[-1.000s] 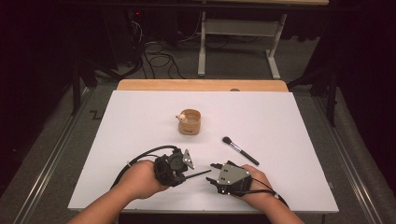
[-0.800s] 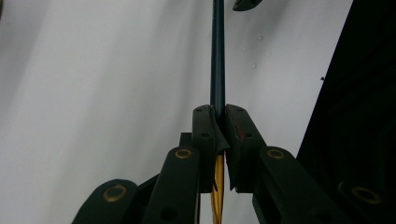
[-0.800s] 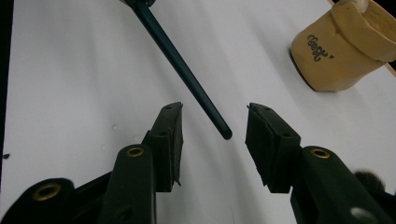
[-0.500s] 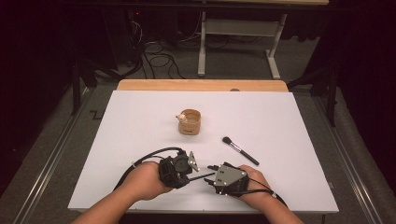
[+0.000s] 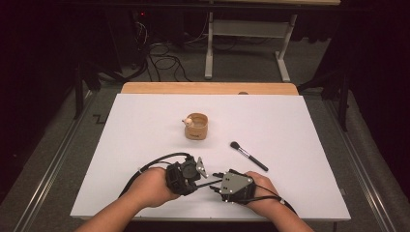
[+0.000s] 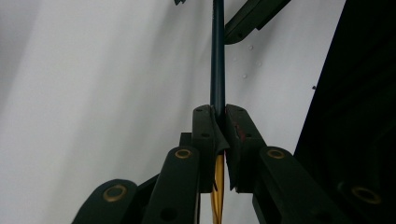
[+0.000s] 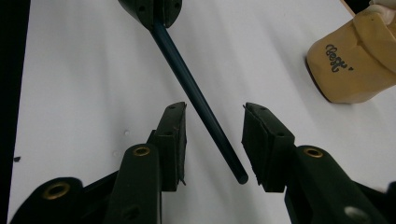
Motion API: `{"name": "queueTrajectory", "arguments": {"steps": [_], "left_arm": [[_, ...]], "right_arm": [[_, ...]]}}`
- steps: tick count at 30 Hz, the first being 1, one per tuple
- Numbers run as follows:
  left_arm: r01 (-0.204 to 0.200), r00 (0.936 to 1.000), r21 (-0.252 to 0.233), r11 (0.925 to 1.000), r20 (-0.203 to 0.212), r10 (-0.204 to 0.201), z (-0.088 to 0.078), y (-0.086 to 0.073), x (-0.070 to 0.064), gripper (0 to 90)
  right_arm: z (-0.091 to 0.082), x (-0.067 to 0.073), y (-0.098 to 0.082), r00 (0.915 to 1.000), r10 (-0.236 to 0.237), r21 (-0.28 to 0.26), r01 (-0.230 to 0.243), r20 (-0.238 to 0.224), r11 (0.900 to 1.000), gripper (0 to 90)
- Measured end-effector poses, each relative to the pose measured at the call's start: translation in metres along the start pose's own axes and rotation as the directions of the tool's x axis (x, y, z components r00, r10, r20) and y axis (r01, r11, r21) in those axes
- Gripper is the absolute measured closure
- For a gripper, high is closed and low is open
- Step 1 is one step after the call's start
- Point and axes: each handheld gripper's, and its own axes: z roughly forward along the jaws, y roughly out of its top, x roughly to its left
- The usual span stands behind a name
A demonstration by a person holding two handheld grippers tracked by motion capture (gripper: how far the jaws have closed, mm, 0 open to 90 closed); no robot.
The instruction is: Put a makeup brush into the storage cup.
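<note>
At the near edge of the white table [image 5: 309, 145], the left gripper [image 6: 218, 116] clamps a slim dark-blue stick [image 7: 196, 93] level so its free end reaches between the right gripper [image 7: 212, 140]'s parted, just-closing pads, apparently a handover.

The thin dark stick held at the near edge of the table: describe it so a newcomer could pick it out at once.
On the white table, look at the near edge, where two hands meet. The left gripper is shut on a slim dark blue stick whose free end lies between the open pads of the right gripper. Unlike the brush lying nearby, it has no bristle head.
</note>
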Motion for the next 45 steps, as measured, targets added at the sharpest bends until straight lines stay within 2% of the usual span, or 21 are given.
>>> {"name": "queueTrajectory", "arguments": {"steps": [4,11,28,31,32,33,37,41,45], "left_arm": [[0.007,1.0,-0.01,0.9999,0.0,-0.007,0.0005,0.0,-0.0008,83.0],[-0.013,0.9999,-0.004,0.9999,0.007,0.013,-0.0007,0.001,-0.001,83.0],[-0.014,0.9998,-0.008,0.9999,0.011,0.014,-0.0023,0.0006,-0.0004,83.0],[-0.011,0.9999,-0.005,0.9999,0.009,0.011,-0.0025,-0.0001,0.0001,83.0],[-0.013,0.9999,-0.005,0.9999,0.009,0.013,-0.0028,-0.0002,0.0004,83.0],[-0.012,0.9999,-0.007,0.9999,0.009,0.012,-0.0033,-0.0004,0.0005,83.0],[-0.008,0.9999,-0.009,0.9999,0.008,0.009,-0.0042,-0.0008,0.0005,83.0],[-0.002,0.9999,-0.013,0.9999,0.012,0.002,-0.0046,-0.0011,0.0016,83.0],[-0.004,0.9999,-0.013,0.9999,0.013,0.004,-0.0045,-0.0011,0.0015,83.0]], "right_arm": [[0.0003,0.0,0.0007,1.0,-0.002,0.006,0.002,-0.003,1.0,62.3],[0.001,0.0003,0.0021,0.9999,-0.01,0.009,0.01,-0.011,1.0,63.3],[0.0027,-0.0004,0.0028,0.9993,-0.032,0.023,0.033,-0.02,0.999,69.5],[0.0039,0.0005,0.0023,0.9998,-0.021,0.028,0.021,0.0,0.999,72.0],[0.0039,0.0005,0.0023,0.9998,-0.021,0.028,0.021,0.0,0.999,72.0],[0.0036,-0.0011,0.0019,0.9992,-0.04,0.035,0.04,-0.008,0.999,72.5],[0.0044,-0.0008,0.0017,0.9995,-0.03,0.031,0.03,-0.005,0.999,73.2],[0.0047,-0.0022,0.0008,0.9988,-0.048,0.032,0.048,-0.002,0.998,74.0],[0.0051,-0.0018,0.0005,0.999,-0.045,0.025,0.045,-0.003,0.999,74.8]]}}
